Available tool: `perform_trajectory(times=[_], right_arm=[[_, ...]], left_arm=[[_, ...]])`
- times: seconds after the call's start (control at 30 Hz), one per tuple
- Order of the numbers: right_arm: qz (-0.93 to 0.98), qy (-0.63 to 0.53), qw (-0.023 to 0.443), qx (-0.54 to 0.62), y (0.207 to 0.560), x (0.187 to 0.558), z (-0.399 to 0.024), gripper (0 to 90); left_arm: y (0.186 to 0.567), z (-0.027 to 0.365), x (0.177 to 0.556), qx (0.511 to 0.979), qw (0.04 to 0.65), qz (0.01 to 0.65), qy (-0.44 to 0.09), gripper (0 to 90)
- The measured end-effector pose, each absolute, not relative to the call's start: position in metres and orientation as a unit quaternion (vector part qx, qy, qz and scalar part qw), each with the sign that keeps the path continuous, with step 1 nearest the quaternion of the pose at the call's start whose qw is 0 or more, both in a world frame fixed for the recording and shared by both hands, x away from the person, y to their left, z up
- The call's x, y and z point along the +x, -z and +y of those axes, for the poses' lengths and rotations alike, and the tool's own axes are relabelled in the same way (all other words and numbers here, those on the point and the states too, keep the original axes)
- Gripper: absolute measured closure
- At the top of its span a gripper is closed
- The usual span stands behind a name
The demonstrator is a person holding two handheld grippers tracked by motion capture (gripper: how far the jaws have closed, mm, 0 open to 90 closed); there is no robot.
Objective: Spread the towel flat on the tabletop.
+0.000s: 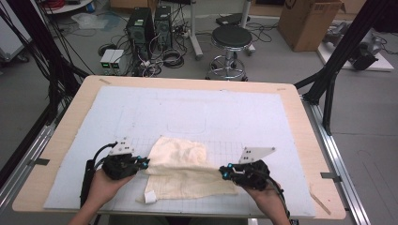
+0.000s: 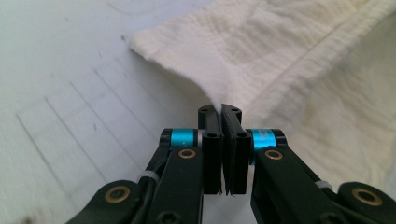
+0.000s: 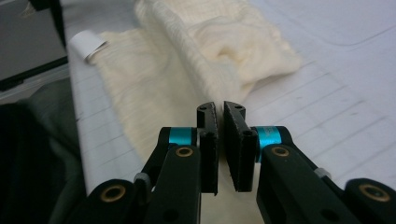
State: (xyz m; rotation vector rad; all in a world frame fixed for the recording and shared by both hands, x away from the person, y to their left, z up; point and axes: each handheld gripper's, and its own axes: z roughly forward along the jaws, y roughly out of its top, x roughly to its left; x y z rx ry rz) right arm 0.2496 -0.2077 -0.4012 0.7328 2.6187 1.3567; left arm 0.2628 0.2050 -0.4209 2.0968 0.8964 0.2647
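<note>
1. Here, the cream cloth (image 1: 180,169) is spread on the desk (image 1: 70,122), near its front edge, partly folded over.
2. The left gripper (image 2: 221,109) is clamped on the cloth's left edge.
3. The right gripper (image 3: 221,108) is pinched on the right edge, so both sides can be lifted together.

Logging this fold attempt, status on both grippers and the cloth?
Left gripper shut on cloth edge. Right gripper shut on the opposite edge. Cloth rumpled, partly folded on mat. Nothing in the way.

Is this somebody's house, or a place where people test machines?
Probably a lab or workshop, not a house. Computer towers stand on the floor among tangled cables, with a round stool and a cardboard box behind the table where the cloth lies.
</note>
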Motion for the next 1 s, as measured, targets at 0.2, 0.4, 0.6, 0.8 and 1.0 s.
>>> perform_trajectory(times=[0.2, 0.4, 0.6, 0.8, 1.0], right_arm=[[0.879, -0.425, 0.029, 0.214, 0.411, 0.224, -0.192, 85.7], [0.873, -0.45, 0.024, 0.188, 0.398, 0.22, -0.186, 77.6], [0.865, -0.464, 0.044, 0.184, 0.375, 0.232, -0.188, 70.5], [0.857, -0.467, 0.056, 0.209, 0.376, 0.263, -0.186, 68.2], [0.857, -0.451, 0.044, 0.243, 0.397, 0.297, -0.173, 67.8]], left_arm=[[0.433, 0.219, 0.248, 0.838, 0.402, 0.359, -0.089, 86.5], [0.422, 0.217, 0.256, 0.819, 0.417, 0.381, -0.099, 58.3], [0.409, 0.2, 0.274, 0.817, 0.422, 0.37, -0.132, 54.9], [0.42, 0.186, 0.29, 0.831, 0.389, 0.367, -0.152, 59.9], [0.432, 0.188, 0.297, 0.842, 0.358, 0.372, -0.157, 64.5]])
